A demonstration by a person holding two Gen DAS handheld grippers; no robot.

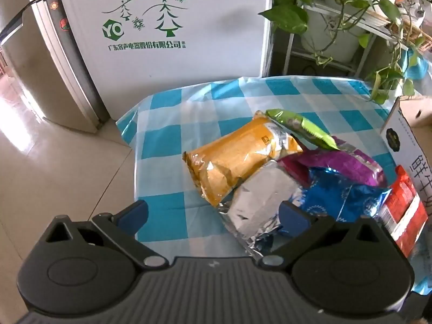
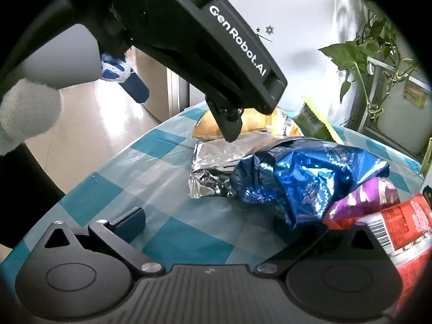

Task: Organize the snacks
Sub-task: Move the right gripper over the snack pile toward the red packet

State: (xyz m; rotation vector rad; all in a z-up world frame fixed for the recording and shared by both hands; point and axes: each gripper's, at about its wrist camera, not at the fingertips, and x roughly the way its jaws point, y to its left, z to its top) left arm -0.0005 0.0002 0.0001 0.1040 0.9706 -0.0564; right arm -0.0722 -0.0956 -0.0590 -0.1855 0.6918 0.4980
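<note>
Several snack bags lie piled on the blue checked tablecloth [image 1: 172, 140]: a yellow bag [image 1: 232, 159], a silver foil bag [image 1: 259, 202], a green bag [image 1: 302, 128], a purple bag [image 1: 343, 164], a shiny blue bag [image 1: 343, 199] and a red bag [image 1: 402, 210]. My left gripper [image 1: 213, 210] is open above the table, straddling the near end of the silver bag. In the right wrist view the left gripper [image 2: 232, 129] hovers just over the silver bag [image 2: 216, 162]. My right gripper [image 2: 208, 224] is open and empty, low over the cloth beside the blue bag [image 2: 302, 181] and the red bag [image 2: 399, 224].
A white carton [image 1: 405, 145] with black print stands at the table's right edge. A white fridge [image 1: 172, 27] stands behind the table, and a metal plant rack with trailing leaves [image 1: 351, 21] at the back right. Tiled floor [image 1: 54, 162] lies to the left.
</note>
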